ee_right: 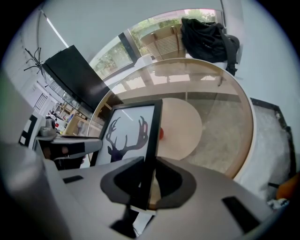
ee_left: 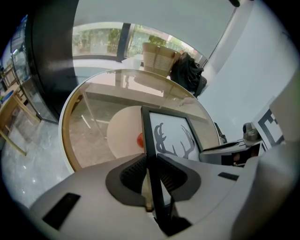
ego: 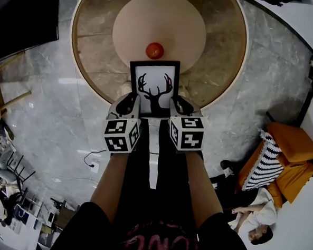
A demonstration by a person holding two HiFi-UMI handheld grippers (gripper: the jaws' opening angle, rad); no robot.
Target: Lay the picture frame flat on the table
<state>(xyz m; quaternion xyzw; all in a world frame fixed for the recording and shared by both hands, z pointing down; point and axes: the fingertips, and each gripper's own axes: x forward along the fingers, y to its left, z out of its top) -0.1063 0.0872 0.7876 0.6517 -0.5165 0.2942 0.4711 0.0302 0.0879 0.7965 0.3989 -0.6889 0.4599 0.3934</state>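
A black picture frame [ego: 154, 88] with a deer-head silhouette on white is held over the near edge of the round glass table [ego: 99, 23]. My left gripper [ego: 129, 103] is shut on the frame's left side and my right gripper [ego: 177, 105] is shut on its right side. In the left gripper view the frame's [ee_left: 152, 154] black edge runs between the jaws of the left gripper [ee_left: 151, 176]. The right gripper view shows the frame [ee_right: 131, 136] clamped edge-on in the right gripper [ee_right: 146, 178]. I cannot tell whether the frame touches the glass.
A red ball [ego: 154, 50] lies on the table's round beige centre disc [ego: 159, 29], just beyond the frame. An orange sofa with a striped cushion [ego: 273, 155] stands on the floor at the right, with a person lying beside it. Chairs [ego: 2, 94] stand at the left.
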